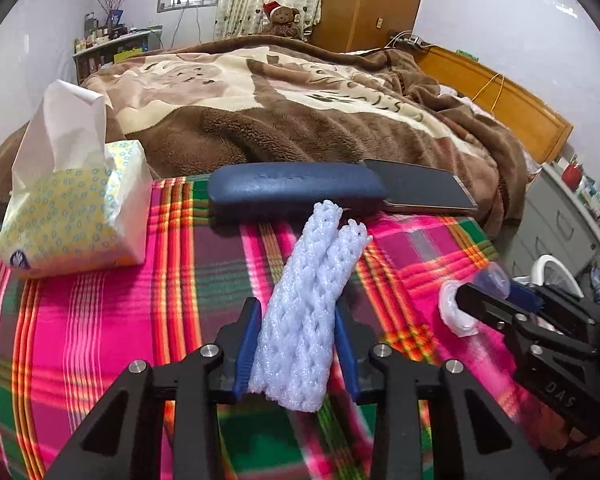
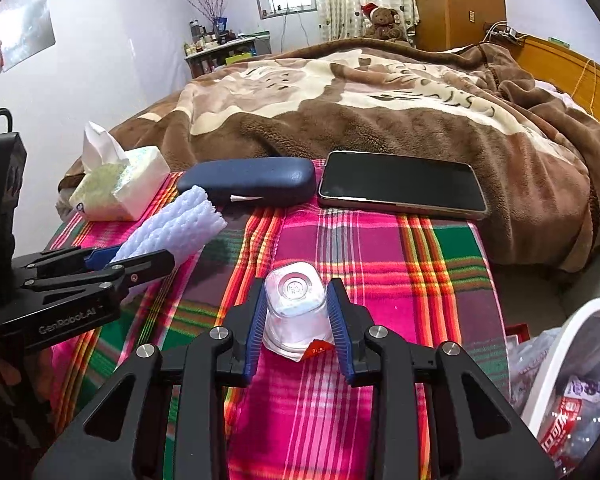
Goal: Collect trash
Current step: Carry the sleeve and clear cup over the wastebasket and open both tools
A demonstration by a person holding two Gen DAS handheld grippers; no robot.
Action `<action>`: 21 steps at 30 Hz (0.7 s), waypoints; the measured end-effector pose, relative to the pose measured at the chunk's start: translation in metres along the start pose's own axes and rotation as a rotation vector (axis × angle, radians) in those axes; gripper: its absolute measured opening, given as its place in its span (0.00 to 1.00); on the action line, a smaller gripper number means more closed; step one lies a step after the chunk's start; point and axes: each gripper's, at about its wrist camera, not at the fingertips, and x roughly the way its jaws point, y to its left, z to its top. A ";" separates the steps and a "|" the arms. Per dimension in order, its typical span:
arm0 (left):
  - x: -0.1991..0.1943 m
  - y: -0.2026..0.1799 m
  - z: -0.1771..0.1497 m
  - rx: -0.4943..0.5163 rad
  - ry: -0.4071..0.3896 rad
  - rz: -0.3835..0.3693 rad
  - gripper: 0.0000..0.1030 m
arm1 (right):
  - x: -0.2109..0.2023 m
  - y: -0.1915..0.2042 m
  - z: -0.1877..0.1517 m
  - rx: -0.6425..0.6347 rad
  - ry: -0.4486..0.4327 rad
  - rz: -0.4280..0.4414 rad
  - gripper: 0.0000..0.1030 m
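White foam mesh sleeve [image 1: 300,312] is pinched in the left gripper [image 1: 298,344] over the plaid cloth [image 1: 100,320]. The right gripper [image 2: 296,312] clamps a clear plastic cup [image 2: 294,300]. White bin [image 2: 572,344], near right, is cut off; its contents are unclear.

a bed covered by a pink, green and orange plaid cloth [image 2: 380,256], a brown blanket [image 2: 380,120] behind it. along the cloth's far edge lie a tissue pack [image 2: 120,184], dark blue glasses case [image 2: 252,184] and phone [image 2: 400,186].

one foam net [image 1: 300,316], one plastic cup [image 2: 294,312], one phone [image 2: 404,184], one case [image 2: 252,184], one tissue pack [image 1: 72,220]
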 end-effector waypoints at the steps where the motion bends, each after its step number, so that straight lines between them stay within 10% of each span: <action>1: -0.005 -0.002 -0.002 -0.001 -0.006 0.003 0.35 | -0.003 -0.001 -0.001 0.004 0.000 0.002 0.31; 21: -0.102 -0.085 -0.043 0.082 -0.103 -0.005 0.35 | -0.096 -0.023 -0.028 0.049 -0.097 -0.032 0.31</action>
